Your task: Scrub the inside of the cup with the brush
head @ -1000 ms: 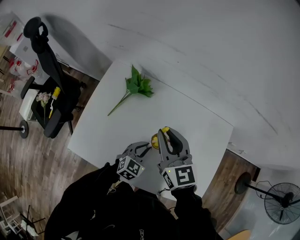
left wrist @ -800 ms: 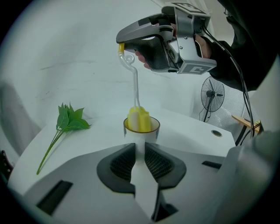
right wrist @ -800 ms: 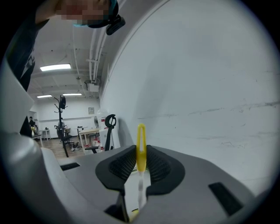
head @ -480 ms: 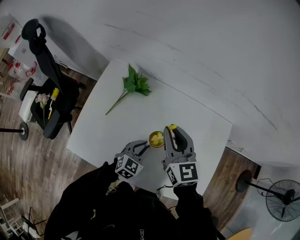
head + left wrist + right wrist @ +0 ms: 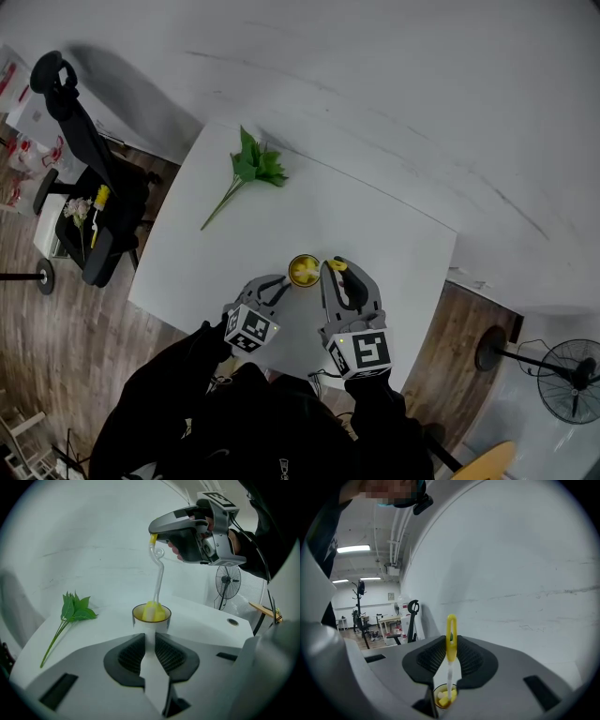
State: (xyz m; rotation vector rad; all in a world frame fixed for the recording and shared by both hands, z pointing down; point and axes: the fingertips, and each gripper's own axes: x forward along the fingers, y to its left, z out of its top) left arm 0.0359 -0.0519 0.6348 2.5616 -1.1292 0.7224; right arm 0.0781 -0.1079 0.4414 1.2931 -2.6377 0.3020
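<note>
- My left claw (image 5: pixel 150 639) is pinched narrow on a white bit of the cup (image 5: pixel 151 616). It looks like the handle, and that's what it's holding.
- The cup is white outside and yellow inside. It stands upright on the white desk (image 5: pixel 375 234), toward the 6 o'clock edge nearest me in the head view.
- My right claw (image 5: pixel 451 663) is clamped on the yellow loop at the top of the brush (image 5: pixel 158 581), so that's what it's holding.
- The brush has a clear, wavy stem running down from the loop. Its yellow foam head sits inside the cup, poking just above the rim.
- In the head view the right claw sits at about 3 o'clock from the cup, just beside it. The left one comes in from roughly 7 o'clock.
- A green leafy sprig (image 5: pixel 246 169) lies flat on the desk at about 11 o'clock from the cup, well apart from it.
- A black office chair (image 5: pixel 84 216) stands on the wood floor off the desk's 9 o'clock side.
</note>
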